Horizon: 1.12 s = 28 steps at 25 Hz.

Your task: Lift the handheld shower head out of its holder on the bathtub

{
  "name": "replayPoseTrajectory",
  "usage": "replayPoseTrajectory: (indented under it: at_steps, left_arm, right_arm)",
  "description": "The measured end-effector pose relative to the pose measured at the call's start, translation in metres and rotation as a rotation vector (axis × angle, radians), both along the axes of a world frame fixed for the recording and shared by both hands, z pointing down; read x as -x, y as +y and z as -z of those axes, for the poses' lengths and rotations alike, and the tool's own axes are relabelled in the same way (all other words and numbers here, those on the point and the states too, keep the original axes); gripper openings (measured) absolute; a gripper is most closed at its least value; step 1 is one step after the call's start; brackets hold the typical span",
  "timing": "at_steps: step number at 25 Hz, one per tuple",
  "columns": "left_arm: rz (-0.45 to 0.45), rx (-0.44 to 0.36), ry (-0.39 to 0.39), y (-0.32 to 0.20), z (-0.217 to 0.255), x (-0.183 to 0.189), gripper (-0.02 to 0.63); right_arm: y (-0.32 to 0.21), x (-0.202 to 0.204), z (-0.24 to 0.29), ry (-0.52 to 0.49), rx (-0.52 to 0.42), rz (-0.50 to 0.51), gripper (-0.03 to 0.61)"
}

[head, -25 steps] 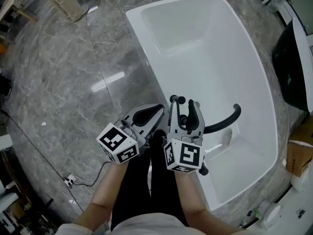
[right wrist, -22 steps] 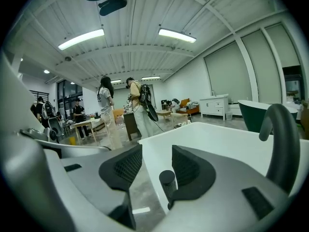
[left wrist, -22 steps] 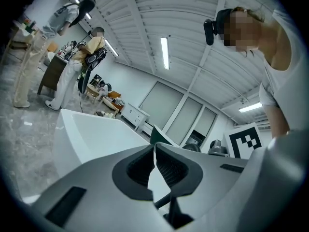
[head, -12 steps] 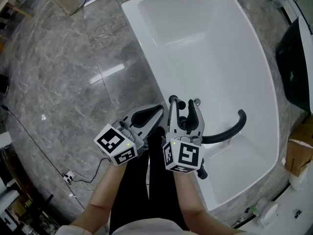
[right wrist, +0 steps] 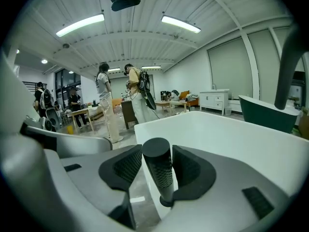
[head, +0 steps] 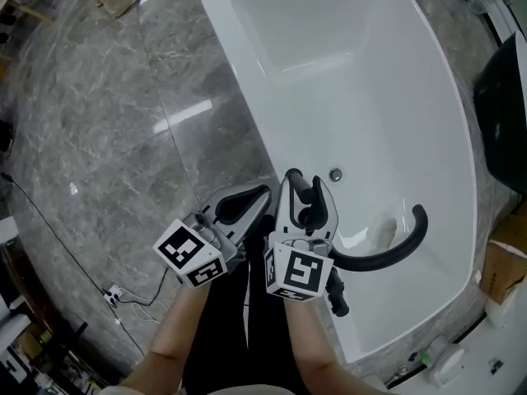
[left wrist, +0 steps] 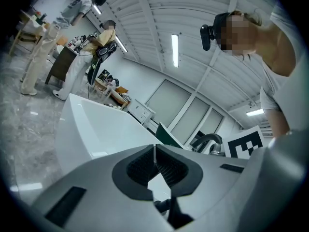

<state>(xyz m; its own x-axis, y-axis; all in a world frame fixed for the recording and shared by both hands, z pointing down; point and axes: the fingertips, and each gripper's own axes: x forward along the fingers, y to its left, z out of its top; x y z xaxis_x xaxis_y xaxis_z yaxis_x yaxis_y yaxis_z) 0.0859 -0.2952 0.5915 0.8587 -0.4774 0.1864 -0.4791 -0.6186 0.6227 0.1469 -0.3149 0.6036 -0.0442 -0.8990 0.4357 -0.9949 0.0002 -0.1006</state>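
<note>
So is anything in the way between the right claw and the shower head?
No, nothing visible. The right claw is shut on the shower head, gripping its black handle, and nothing visible hangs over it to block a lift.

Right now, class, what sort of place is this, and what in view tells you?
Probably a showroom or workshop hall, not a home bathroom: a freestanding white bathtub stands on a grey stone floor, with people standing about and a dark green tub beyond.

A thin black cable [head: 43, 221] lies on the grey marble floor [head: 107, 122] and reaches a white power strip [head: 115, 296] on it, while several people [right wrist: 104, 98] stand farther back on this floor.
</note>
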Motion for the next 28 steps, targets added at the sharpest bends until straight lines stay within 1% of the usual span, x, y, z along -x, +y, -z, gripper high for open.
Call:
replayPoseTrajectory:
  at_steps: [6,8,11,12,13,14,16,20,24,28]
  left_arm:
    - [0.013,0.015,-0.014,-0.004,-0.027,0.006,0.02]
    - [0.015,0.026,-0.018,-0.004,-0.034,0.007,0.02]
    - [0.012,0.035,-0.02,-0.002,-0.039,0.007,0.02]
    - [0.012,0.037,-0.021,-0.002,-0.04,0.006,0.02]
    - [0.012,0.038,-0.021,-0.003,-0.041,0.006,0.02]
    - [0.013,0.038,-0.021,-0.003,-0.041,0.005,0.02]
    - [0.016,0.035,-0.018,-0.003,-0.039,0.005,0.02]
    - [0.013,0.027,-0.012,-0.001,-0.032,0.004,0.02]
    - [0.013,0.021,-0.014,0.001,-0.028,0.008,0.02]
    - [0.018,0.02,-0.017,0.004,-0.026,0.014,0.02]
  right_arm:
    - [-0.005,-0.006,-0.031,-0.001,0.019,-0.059,0.183]
    - [-0.006,-0.008,-0.037,0.02,0.024,-0.07,0.181]
    - [-0.007,-0.008,-0.04,0.067,0.033,-0.061,0.179]
    - [-0.007,-0.008,-0.04,0.076,0.032,-0.057,0.171]
    - [-0.008,-0.008,-0.04,0.082,0.033,-0.054,0.143]
    - [-0.009,-0.008,-0.04,0.087,0.034,-0.05,0.133]
    - [-0.009,-0.006,-0.041,0.1,0.037,-0.043,0.132]
    - [-0.009,-0.002,-0.04,0.165,0.045,0.002,0.13]
    - [-0.009,-0.003,-0.039,0.143,0.044,-0.016,0.129]
    - [-0.009,-0.003,-0.034,0.15,0.031,-0.018,0.129]
